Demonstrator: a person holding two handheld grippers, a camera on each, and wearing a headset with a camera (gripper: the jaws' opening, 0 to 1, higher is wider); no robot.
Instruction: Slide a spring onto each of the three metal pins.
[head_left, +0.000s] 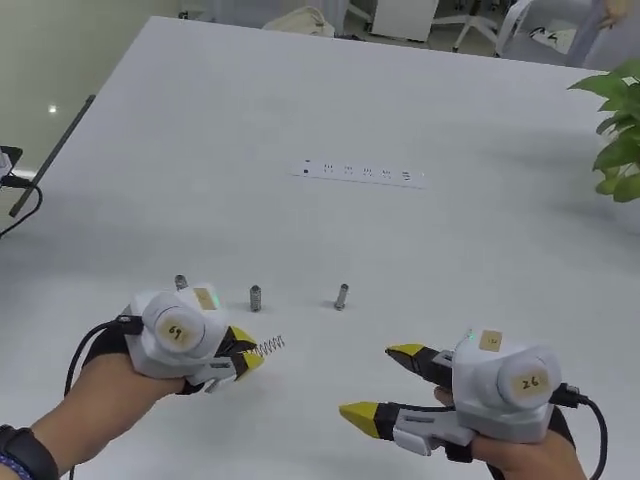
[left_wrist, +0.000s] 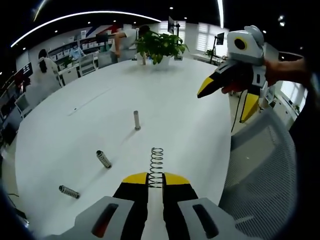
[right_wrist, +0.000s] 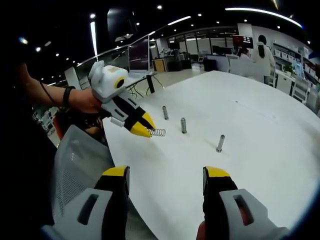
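Left gripper (head_left: 248, 350) tagged "69" clamped on spring (head_left: 270, 346), right gripper (head_left: 366, 380) tagged "26" spread wide, bare pin (head_left: 341, 296) ahead.

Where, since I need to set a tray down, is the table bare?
The wide stretch between the strip and the pins, and all beyond the strip. Crowded: the near edge, with pins, left gripper and right gripper.

The left gripper (head_left: 250, 358) and right gripper (head_left: 383, 382) are showing round white shells, black jaws and yellow tips. Each is wearing a round tan sticker (head_left: 176, 331) with a number on it; the right one is reading 26. A black cable (head_left: 82, 350) is trailing off each. A dark wristband (head_left: 28, 452) is circling the left wrist.
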